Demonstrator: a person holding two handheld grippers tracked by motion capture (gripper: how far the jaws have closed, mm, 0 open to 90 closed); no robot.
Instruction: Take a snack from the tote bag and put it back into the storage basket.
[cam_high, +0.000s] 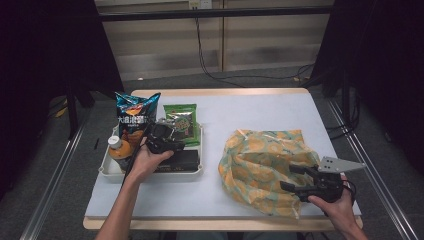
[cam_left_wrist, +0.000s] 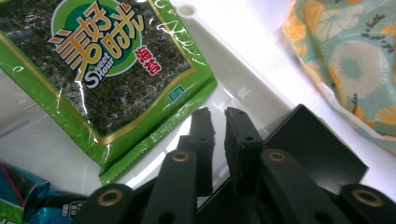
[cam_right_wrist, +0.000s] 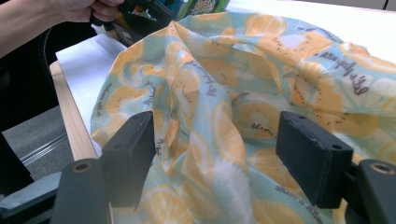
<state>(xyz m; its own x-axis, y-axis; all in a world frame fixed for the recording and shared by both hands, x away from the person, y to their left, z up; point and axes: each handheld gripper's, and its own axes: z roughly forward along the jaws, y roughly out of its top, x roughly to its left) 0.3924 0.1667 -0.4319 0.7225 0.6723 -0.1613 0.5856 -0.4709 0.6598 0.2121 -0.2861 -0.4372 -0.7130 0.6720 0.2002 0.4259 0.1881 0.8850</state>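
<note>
Two grippers work apart on the white tabletop (cam_high: 260, 112): one at a snack tray, one at a bag. The white plastic tray (cam_high: 202, 150) sits toward the tabletop's left edge and keeps the snacks gathered in one place: a blue crisp packet (cam_high: 134, 117) stands at its far left corner, an orange-filled bottle (cam_high: 117, 148) lies by its left wall, and a flat green seaweed packet (cam_left_wrist: 100, 70) lies against its far wall, with a black box (cam_left_wrist: 322, 154) at the near wall.

The left gripper (cam_left_wrist: 218, 122) hovers over the tray, its tips just short of the seaweed packet's near corner. Its jaws stand only a narrow slit apart with nothing between them, probably poised to nip the packet's thin sealed edge.

The soft fabric bag printed with orange slices on pale blue (cam_high: 265, 165) slumps near the tabletop's front right corner. The right gripper (cam_right_wrist: 217, 154) rests at its near edge, jaws wide, with folds of cloth bunched between the pads; whether they press it I cannot tell. It seems placed there to steady the bag for loading.
</note>
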